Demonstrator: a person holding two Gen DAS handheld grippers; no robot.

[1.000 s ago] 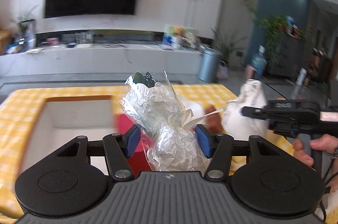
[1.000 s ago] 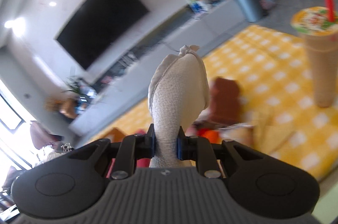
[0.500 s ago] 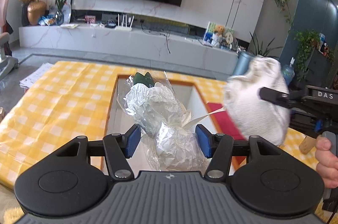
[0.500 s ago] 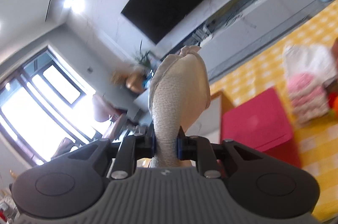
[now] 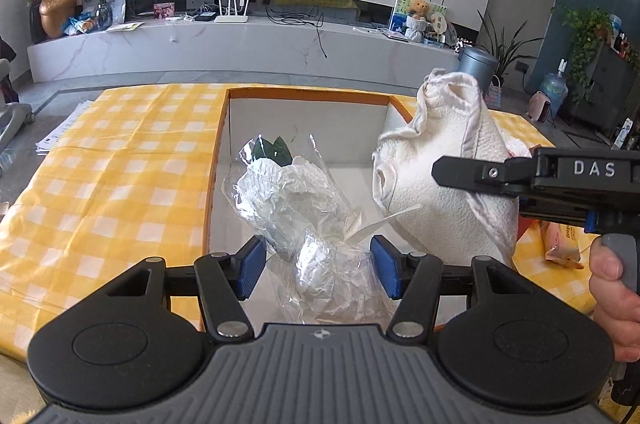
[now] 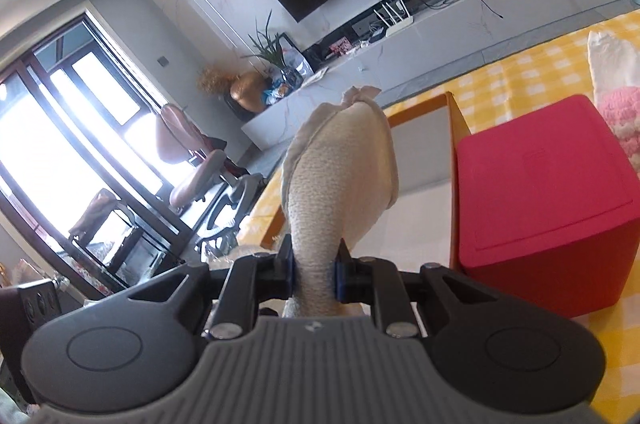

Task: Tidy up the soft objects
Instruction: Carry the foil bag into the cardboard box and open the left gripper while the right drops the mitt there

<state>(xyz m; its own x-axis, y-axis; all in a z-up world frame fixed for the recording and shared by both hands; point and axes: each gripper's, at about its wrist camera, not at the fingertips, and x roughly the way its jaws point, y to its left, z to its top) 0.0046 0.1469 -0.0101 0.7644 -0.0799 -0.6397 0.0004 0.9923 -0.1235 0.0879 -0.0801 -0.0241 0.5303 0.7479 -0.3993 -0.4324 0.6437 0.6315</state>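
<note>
My left gripper (image 5: 319,270) is shut on a crinkly cellophane bundle (image 5: 288,199) of white paper with a green leaf at its tip, held over the open orange-rimmed box (image 5: 308,92). Beside it in the left wrist view, the right gripper (image 5: 480,175) holds a white towel (image 5: 436,183) above the box's right side. In the right wrist view my right gripper (image 6: 314,272) is shut tight on the towel (image 6: 340,167), which stands up between the pads. The box (image 6: 416,107) lies behind it.
The box sits on a yellow checked tablecloth (image 5: 120,175). A red box (image 6: 540,191) stands right of it, with a pink knit item (image 6: 624,115) and a white cloth (image 6: 612,59) behind. A snack packet (image 5: 560,244) lies near the person's hand (image 5: 612,288).
Both grippers have swung left across the table with their loads. The bundle and the towel now hang over the open box instead of over the items beside it.
</note>
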